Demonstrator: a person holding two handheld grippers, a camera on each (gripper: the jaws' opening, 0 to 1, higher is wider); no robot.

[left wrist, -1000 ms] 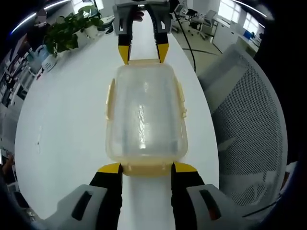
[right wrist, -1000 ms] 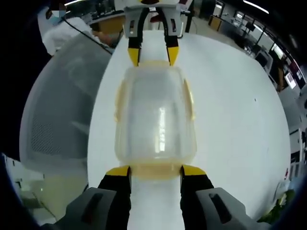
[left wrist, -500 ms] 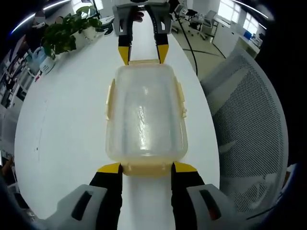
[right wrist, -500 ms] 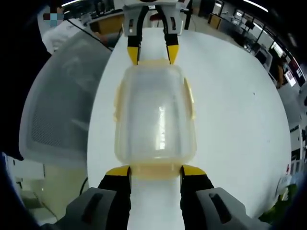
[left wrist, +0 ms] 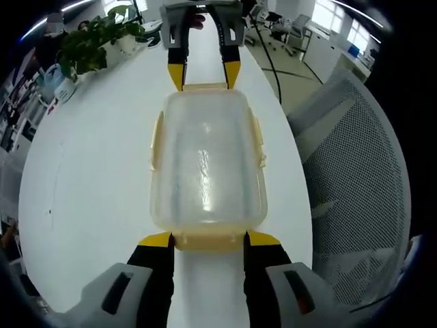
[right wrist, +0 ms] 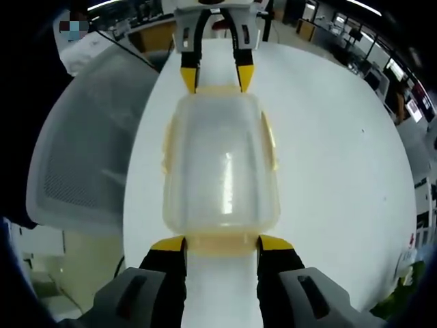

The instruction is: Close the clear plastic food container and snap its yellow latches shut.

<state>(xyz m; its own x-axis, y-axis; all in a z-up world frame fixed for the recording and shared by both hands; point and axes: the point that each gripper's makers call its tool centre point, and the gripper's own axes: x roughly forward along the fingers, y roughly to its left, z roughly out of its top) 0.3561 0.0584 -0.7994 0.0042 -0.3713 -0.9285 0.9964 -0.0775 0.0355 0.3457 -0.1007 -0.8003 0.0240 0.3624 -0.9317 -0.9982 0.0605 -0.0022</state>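
Box: the clear box (left wrist: 207,162) sits lid-on in the middle of a white table (left wrist: 89,171), lengthwise between the two grippers.
Left gripper: the left gripper (left wrist: 207,239) has its jaws apart, one yellow tip at each corner of the near end latch (left wrist: 208,240); they touch or nearly touch it, with nothing clamped.
Right gripper: the right gripper (right wrist: 221,243) stands the same way at the opposite end, jaws apart around that end latch (right wrist: 221,244).
Side latches: the long-side latches (left wrist: 156,140) look folded against the wall, though I cannot tell if they are clicked home.
Risk, slide: pressing one end harder than the other would likely push the light box along the smooth table.
Risk, miss: tips set at the latch corners may slip off the flap instead of folding it down.
Risk, lid: if the lid is not seated all round, a latch may not catch.
Nearby: a mesh chair (left wrist: 355,178) stands beside the table edge; a plant (left wrist: 89,41) is well apart.
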